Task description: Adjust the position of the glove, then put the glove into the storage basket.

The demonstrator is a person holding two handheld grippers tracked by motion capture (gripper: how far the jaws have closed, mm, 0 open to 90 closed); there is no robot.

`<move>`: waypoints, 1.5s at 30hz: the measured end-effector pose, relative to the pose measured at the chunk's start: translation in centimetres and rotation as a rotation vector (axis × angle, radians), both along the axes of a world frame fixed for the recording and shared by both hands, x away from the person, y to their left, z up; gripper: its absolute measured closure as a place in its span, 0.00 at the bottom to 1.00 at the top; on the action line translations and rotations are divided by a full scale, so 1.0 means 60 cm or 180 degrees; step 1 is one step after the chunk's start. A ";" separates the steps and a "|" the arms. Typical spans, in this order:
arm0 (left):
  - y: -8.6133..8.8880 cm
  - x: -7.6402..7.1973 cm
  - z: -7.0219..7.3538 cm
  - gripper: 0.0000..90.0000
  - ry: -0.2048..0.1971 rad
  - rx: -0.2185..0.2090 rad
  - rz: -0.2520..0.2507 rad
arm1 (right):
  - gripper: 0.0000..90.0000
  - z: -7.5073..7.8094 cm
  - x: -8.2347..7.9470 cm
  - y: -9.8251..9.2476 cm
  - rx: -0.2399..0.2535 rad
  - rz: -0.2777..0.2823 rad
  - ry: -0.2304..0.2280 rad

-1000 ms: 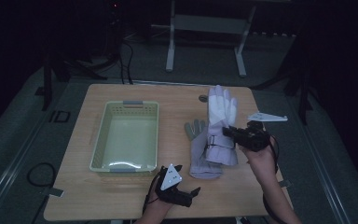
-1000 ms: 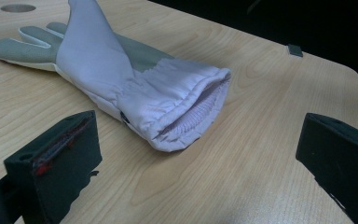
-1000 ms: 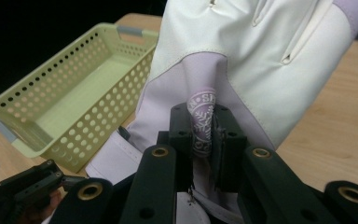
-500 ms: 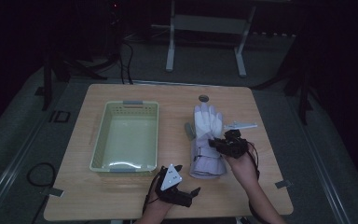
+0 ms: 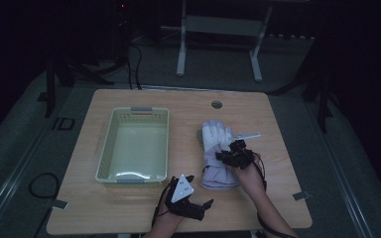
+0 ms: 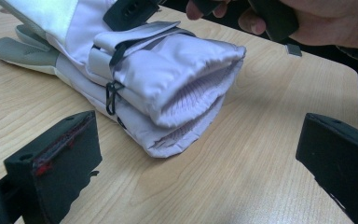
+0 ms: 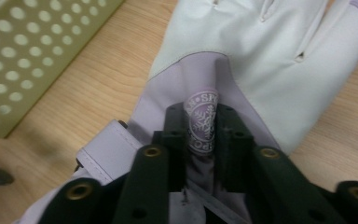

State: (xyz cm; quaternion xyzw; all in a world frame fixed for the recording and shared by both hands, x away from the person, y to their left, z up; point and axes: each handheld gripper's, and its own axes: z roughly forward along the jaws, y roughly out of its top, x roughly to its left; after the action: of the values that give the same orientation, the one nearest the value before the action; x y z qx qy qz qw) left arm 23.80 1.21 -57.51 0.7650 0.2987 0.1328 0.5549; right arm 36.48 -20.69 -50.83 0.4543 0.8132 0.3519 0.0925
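Wooden table (image 5: 129,208) bears soft, padded gloves (image 5: 217,156), basket (image 5: 135,145) well apart; right gripper (image 5: 229,157) pinches their fabric, its jaws just opening slightly, left gripper (image 5: 198,206) gapes empty by the stiffer cuff.

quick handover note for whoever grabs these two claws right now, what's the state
Right claw: down on the white and lilac padded ski gloves, jaws pinching a fold of lilac fabric at the round snowflake badge; they have just been opening slightly, fabric is between them.
Left claw: open, nothing between its jaws, resting low on the light wooden table just short of the gloves' cuff end.
Gloves: stacked flat on the table, right of the pale green perforated plastic basket, which holds nothing.
Done: gloves laid down. Left, probably: move them into the basket.
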 end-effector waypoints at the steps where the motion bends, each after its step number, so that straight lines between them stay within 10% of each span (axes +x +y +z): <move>1: 0.000 0.000 0.000 0.00 0.0006 0.0003 0.0002 | 0.75 0.002 0.001 -0.003 0.0060 0.0029 -0.0006; 8: 0.000 0.001 0.000 0.00 0.0016 0.0002 0.0004 | 0.36 0.012 -0.007 -0.022 0.0207 0.0277 -0.0315; 15: 0.001 0.003 0.000 0.00 0.0062 -0.0063 0.0000 | 0.16 0.020 -0.005 -0.040 0.0353 0.0494 -0.0233; 24: 0.001 0.000 0.000 0.00 0.0031 -0.0085 -0.0036 | 0.16 0.034 -0.014 -0.057 0.0344 0.0604 -0.0618; 29: -0.013 -0.011 0.021 0.00 0.0056 0.0030 -0.0433 | 0.16 0.048 -0.016 -0.079 0.0254 0.0605 -0.0939; 45: -0.030 0.021 0.115 0.00 0.0266 -0.0058 -0.0192 | 0.13 0.067 -0.023 -0.140 0.0231 0.0561 -0.0815</move>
State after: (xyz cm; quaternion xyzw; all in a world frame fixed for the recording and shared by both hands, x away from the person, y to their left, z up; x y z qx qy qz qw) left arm 25.03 -0.62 -50.61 0.7735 0.2996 0.0811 0.5526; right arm 35.11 -29.10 -46.79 0.3356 0.8181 0.4429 0.1476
